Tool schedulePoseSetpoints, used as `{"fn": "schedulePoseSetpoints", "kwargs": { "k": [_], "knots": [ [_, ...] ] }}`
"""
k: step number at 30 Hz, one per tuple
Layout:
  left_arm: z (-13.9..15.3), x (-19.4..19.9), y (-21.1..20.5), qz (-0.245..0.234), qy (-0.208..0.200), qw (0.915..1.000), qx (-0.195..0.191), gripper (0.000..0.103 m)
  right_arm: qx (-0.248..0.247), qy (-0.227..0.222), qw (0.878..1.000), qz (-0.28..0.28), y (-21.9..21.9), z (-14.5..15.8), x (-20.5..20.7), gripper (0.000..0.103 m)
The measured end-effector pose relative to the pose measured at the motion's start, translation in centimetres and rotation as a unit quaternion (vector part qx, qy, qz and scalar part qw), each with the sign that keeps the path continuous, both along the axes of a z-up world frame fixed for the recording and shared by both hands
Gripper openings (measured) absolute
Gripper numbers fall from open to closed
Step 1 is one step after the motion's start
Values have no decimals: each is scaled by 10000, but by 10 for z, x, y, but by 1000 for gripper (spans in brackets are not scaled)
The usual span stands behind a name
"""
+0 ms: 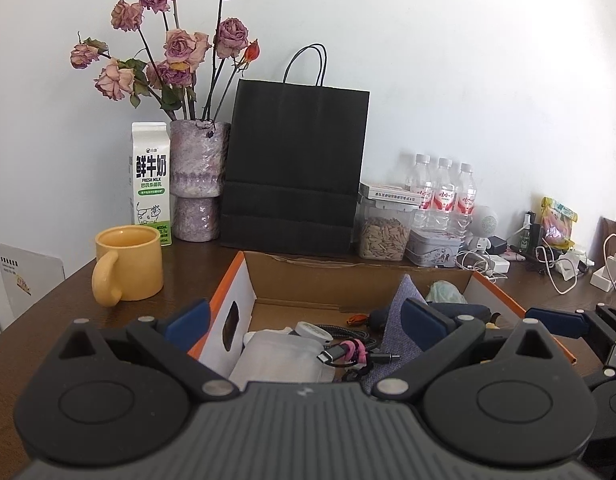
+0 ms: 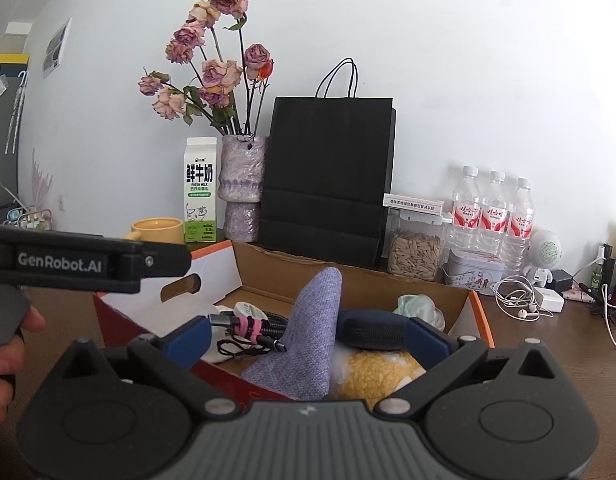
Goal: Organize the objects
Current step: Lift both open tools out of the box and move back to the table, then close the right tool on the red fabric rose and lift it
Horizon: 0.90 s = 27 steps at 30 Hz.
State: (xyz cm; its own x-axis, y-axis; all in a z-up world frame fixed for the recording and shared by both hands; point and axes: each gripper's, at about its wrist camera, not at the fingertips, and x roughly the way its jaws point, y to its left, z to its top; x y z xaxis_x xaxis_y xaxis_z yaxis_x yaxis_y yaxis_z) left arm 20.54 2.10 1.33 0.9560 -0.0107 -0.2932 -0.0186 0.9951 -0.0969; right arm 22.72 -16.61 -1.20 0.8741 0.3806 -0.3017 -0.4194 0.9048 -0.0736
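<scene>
Both tongs hang spread over an open cardboard box (image 1: 348, 280): the left tongs (image 1: 304, 320) above its near-left part, the right tongs (image 2: 312, 334) above its middle, neither pinching anything. A hand (image 2: 6, 360) at the left edge of the right view holds the left tool. That box sits on the brown desk (image 1: 36, 340) and holds the loose things: a purple cloth piece (image 2: 304, 344) standing on end, a yellow fuzzy item (image 2: 380, 372) beside it, a dark padded band (image 2: 372, 330) behind that, a whitish pouch (image 1: 280, 360), and a cable bound with a pink tie (image 1: 354, 350). Behind the box a black paper bag (image 1: 296, 168) leans against the wall, with a vase of dried roses (image 1: 196, 176) and a milk carton (image 1: 150, 184) to its left. A yellow mug (image 1: 128, 268) stands left of the box, apart from it. Three water bottles (image 2: 494, 212) and a jar of seeds (image 2: 414, 252) stand to the right of the bag.
</scene>
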Motion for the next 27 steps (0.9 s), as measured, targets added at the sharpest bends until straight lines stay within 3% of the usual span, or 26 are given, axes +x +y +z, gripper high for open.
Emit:
{"fn": "schedulePoseSetpoints", "kwargs": {
  "k": [13,27],
  "knots": [
    [3,-22,9,-10,328,9995,34,103,-142,156,9996,161,-13,-2,-36,103],
    [-20,-41,17,7,988,9946,302,103,-521,876,9941,380,-8,-28,-42,103]
  ]
}}
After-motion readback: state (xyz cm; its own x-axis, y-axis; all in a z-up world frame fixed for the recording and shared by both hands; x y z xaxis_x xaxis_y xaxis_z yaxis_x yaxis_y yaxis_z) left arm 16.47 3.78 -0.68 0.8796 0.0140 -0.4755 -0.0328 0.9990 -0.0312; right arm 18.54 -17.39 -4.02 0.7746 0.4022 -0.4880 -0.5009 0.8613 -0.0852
